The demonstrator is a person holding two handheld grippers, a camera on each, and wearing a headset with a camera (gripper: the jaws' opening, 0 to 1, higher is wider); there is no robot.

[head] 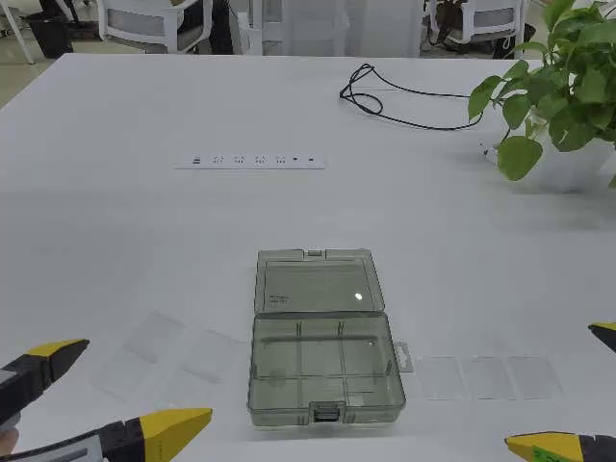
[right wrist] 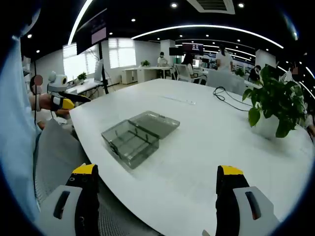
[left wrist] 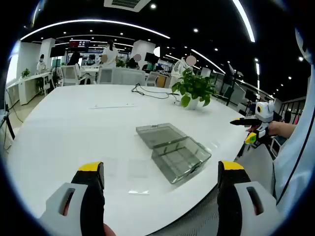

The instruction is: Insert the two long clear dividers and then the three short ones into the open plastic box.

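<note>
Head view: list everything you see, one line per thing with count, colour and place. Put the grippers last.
table: 1, white, carries everything below
plastic box: 1, smoky clear grey, near edge at centre, open with its lid flat behind it
long dividers: 2, clear, flat on the table left of the box
short dividers: 3, clear, in a row right of the box
power strip: 1, white, mid-table behind the box
cable: 1, black, looped at the far right
plant: 1, green leaves in a white pot, far right corner
chairs: several, white, beyond the far edge
left gripper: 1, black with yellow tips, bottom left, open
right gripper: 1, black with yellow tips, bottom right, open
</note>
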